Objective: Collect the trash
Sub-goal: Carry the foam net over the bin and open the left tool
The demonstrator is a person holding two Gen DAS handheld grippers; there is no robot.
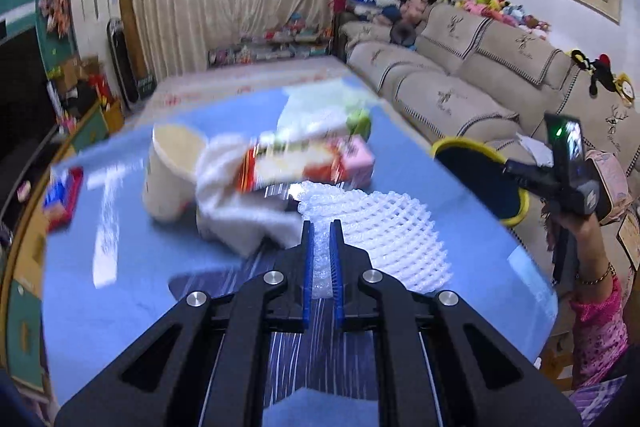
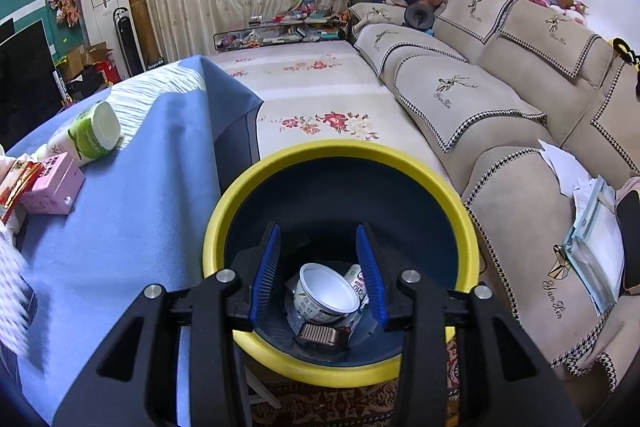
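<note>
My left gripper [image 1: 321, 227] is shut on a strip of clear bubble wrap [image 1: 322, 267] above the blue table [image 1: 132, 283]. Just ahead lie white foam netting [image 1: 394, 235], a white crumpled cloth [image 1: 240, 203], a paper cup [image 1: 170, 171] on its side, a red-and-white wrapper [image 1: 292, 163] and a pink carton [image 1: 354, 157]. My right gripper [image 2: 318, 231] is open and empty over a yellow-rimmed dark bin [image 2: 340, 155]. The bin holds a white cup [image 2: 326, 293], a brown box [image 2: 320, 335] and other wrappers. The bin also shows at the right in the left wrist view [image 1: 472, 167].
A green-and-white bottle [image 2: 90, 133] and the pink carton [image 2: 52, 185] lie on the blue table [image 2: 132, 211]. A red-and-blue packet [image 1: 60, 197] sits at the table's left edge. A beige sofa [image 2: 500, 115] runs along the right, with papers [image 2: 592, 235] on it.
</note>
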